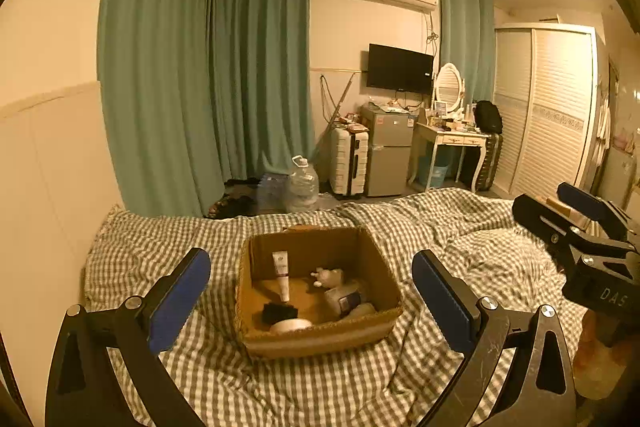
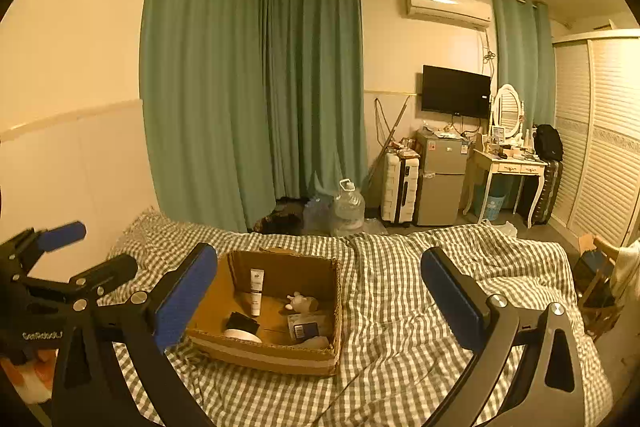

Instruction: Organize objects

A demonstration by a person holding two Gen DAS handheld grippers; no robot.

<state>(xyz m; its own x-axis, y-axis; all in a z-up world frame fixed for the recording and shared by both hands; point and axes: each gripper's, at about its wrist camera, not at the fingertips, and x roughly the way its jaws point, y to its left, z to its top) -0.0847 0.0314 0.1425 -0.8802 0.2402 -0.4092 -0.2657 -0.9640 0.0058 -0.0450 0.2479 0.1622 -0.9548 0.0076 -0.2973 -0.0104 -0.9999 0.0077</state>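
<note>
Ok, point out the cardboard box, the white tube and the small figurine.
cardboard box (image 1: 320, 341), left wrist view, front wall.
white tube (image 1: 281, 273), left wrist view, mid-body.
small figurine (image 2: 302, 303), right wrist view, body.

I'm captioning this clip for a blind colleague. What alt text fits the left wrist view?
An open cardboard box sits on a checked bedspread, framed by the open left gripper. Inside lie a white tube, a small figurine and other items. The right gripper shows at the right edge.

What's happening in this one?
A person holds two grippers above a bed with a checked cover. Both the left gripper and the right gripper are open and empty. A cardboard box on the cover already holds a white tube, a small figurine and other items.
</note>
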